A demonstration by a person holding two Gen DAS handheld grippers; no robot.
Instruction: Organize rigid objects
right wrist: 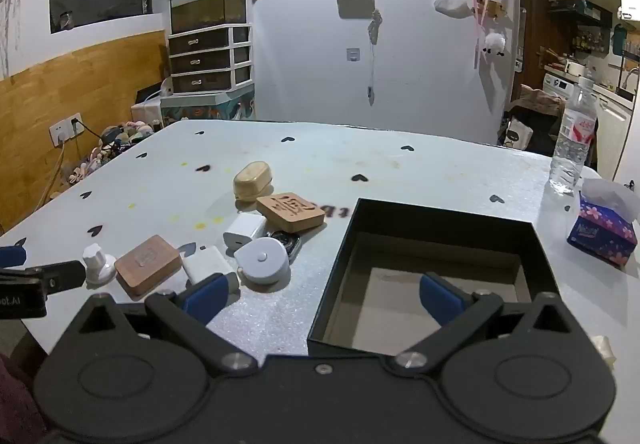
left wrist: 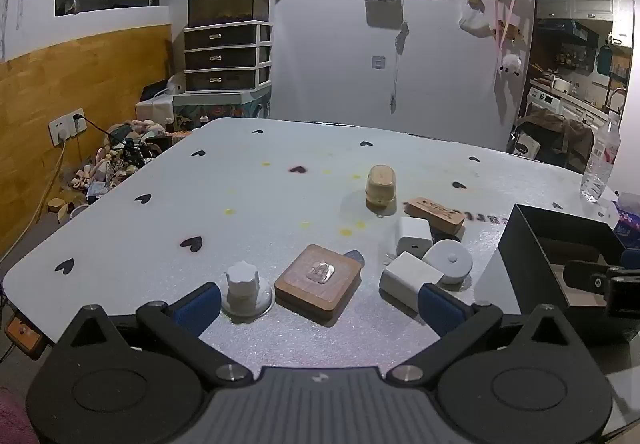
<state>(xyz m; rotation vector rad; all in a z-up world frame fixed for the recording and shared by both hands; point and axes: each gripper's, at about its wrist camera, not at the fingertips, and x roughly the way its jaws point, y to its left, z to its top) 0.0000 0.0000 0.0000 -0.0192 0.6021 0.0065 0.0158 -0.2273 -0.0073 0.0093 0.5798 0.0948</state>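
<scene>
Both claws gape wide and hold nothing. The left gripper hovers at the table's near edge over the square wooden coaster. The right gripper straddles the near-left wall of the open black cardboard box, which sits near the table's right edge.

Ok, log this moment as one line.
left gripper: open, before square wooden block | right gripper: open, at black cardboard box | box: empty

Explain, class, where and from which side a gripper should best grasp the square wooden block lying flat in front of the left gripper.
Probably from above, closing the left gripper on two opposite side edges of the square wooden block. It lies flat and low, so only its thin straight sides offer parallel faces; its broad top is too wide.
</scene>
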